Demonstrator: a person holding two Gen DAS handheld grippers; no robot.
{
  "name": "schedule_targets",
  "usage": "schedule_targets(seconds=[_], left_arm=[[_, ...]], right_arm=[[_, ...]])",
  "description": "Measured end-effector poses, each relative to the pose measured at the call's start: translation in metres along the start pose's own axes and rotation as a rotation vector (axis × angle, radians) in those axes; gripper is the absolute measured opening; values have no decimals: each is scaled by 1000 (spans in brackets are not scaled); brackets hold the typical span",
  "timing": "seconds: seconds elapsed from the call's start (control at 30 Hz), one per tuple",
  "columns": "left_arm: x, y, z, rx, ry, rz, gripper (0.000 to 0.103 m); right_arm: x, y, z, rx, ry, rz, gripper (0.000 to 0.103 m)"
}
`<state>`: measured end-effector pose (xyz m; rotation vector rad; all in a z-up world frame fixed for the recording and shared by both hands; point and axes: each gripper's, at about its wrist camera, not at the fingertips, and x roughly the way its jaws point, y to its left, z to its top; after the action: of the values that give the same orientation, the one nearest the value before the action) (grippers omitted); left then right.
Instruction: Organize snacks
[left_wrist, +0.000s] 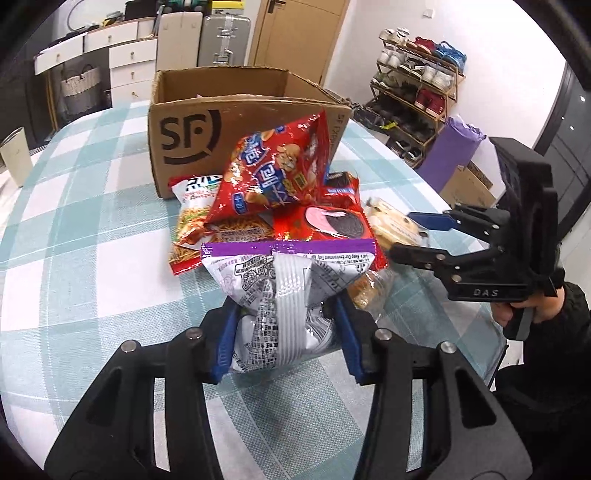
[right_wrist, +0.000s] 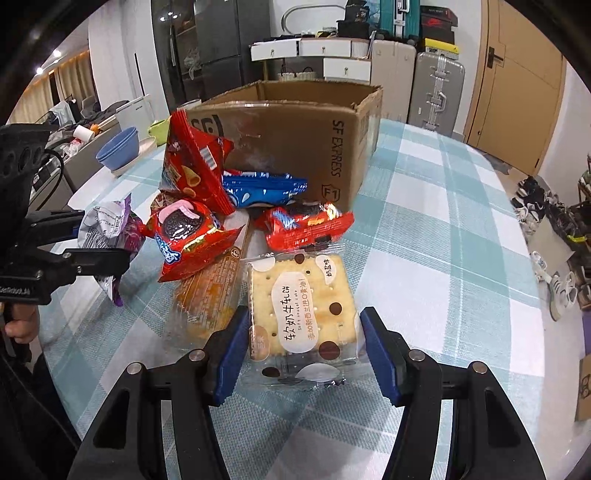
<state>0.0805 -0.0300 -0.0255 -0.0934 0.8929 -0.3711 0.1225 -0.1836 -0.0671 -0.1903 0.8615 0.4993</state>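
An open SF cardboard box (left_wrist: 221, 122) (right_wrist: 295, 147) stands on the checked tablecloth with a pile of snack packs in front. My left gripper (left_wrist: 282, 332) is shut on a silver and purple snack bag (left_wrist: 280, 291), also seen in the right wrist view (right_wrist: 107, 229). My right gripper (right_wrist: 303, 347) straddles a clear pack of nougat crackers (right_wrist: 303, 306) lying on the table; its blue fingers (right_wrist: 232, 350) stand at the pack's sides. Whether they press on it I cannot tell. The right gripper (left_wrist: 424, 236) also shows at the right of the left wrist view.
The pile holds a big red chip bag (left_wrist: 273, 173), red Oreo packs (left_wrist: 332, 225) (right_wrist: 184, 232), a blue Oreo pack (right_wrist: 262, 188), a noodle snack bag (left_wrist: 195, 218) and an orange cake pack (right_wrist: 207, 295). Blue bowls (right_wrist: 118, 147) and a cup (left_wrist: 14, 155) stand on the far edge.
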Motion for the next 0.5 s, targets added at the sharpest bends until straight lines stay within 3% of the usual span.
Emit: schedule_targets(seconds=[0.5], left_arm=[[-38, 3, 8, -42, -87, 78, 44]], right_arm=[[-45, 8, 16, 28, -145, 12, 61]])
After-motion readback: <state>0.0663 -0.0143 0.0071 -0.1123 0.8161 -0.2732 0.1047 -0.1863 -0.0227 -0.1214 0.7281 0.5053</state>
